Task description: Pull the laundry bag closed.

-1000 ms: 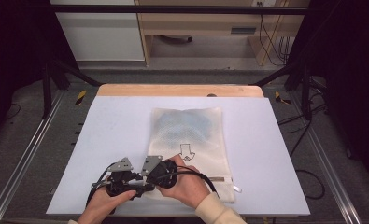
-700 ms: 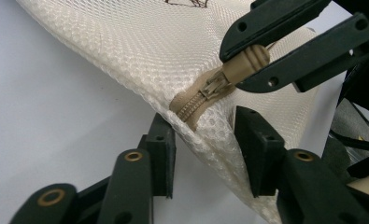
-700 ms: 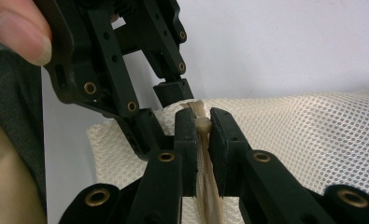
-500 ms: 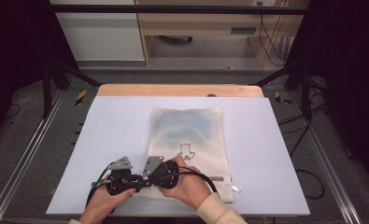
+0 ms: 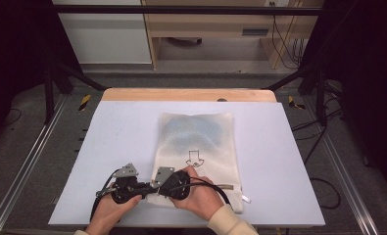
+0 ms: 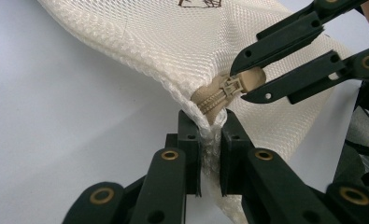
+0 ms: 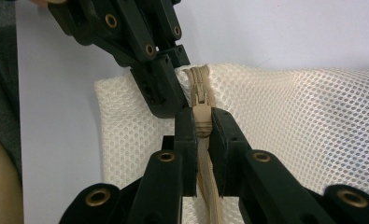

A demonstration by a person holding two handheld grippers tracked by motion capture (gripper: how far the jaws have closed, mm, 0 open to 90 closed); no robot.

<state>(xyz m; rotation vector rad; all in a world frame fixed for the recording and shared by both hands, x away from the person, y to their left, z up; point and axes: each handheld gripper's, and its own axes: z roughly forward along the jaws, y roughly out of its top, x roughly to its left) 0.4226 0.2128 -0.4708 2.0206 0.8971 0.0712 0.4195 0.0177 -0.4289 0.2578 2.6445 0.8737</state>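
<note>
High view: mesh bag (image 5: 199,156) flat on the table (image 5: 108,147), both grippers at its near left corner.
Left gripper view: left gripper (image 6: 210,140), jaws just closed, clamps the bag's corner.
Right gripper view: right gripper (image 7: 199,128) pinches the zipper pull (image 7: 201,114).

Cream woven-mesh cloth bag (image 6: 182,42), tan fabric zipper (image 7: 202,107), matt black plastic fingers (image 6: 189,154)

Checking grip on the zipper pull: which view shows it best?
Right gripper view: the zipper pull sits centred, pinched between the right tongs. Left gripper view shows it farther off, side-on, between those tongs. High view: hands and tongs cover it at the mesh bag corner.
</note>
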